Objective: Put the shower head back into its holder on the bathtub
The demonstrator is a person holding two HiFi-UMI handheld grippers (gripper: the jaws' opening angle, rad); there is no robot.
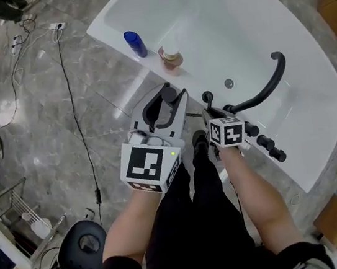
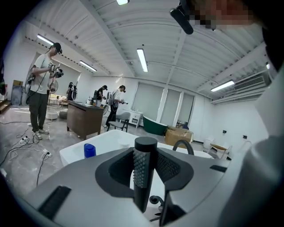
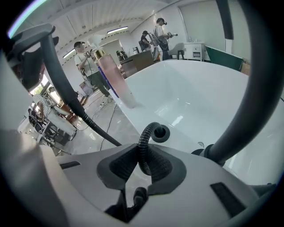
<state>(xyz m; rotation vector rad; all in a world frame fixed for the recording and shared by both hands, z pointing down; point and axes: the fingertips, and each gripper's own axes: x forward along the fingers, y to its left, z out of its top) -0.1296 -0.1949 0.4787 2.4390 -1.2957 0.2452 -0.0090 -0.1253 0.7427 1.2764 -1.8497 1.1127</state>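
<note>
My left gripper [image 1: 165,104] is shut on the black shower head [image 1: 167,94], held upright above the floor beside the white bathtub [image 1: 146,71]. Its knurled handle [image 2: 144,170] stands between the two pads. My right gripper [image 1: 211,115] hangs over the tub's near rim, shut on the black ribbed hose [image 3: 144,153]. The hose comes out of a black ring [image 3: 161,133] set in the rim, the same ring [image 1: 207,98] in the head view. A further stretch of hose [image 3: 64,91] runs up and left toward the left gripper.
A curved black faucet [image 1: 271,84] and several black knobs [image 1: 264,141] sit on the rim by my right gripper. A blue bottle [image 1: 136,43] and a pink bottle [image 1: 171,55] stand further along. Cables [image 1: 67,83] cross the floor; cardboard boxes [image 1: 335,9] lie beyond the tub.
</note>
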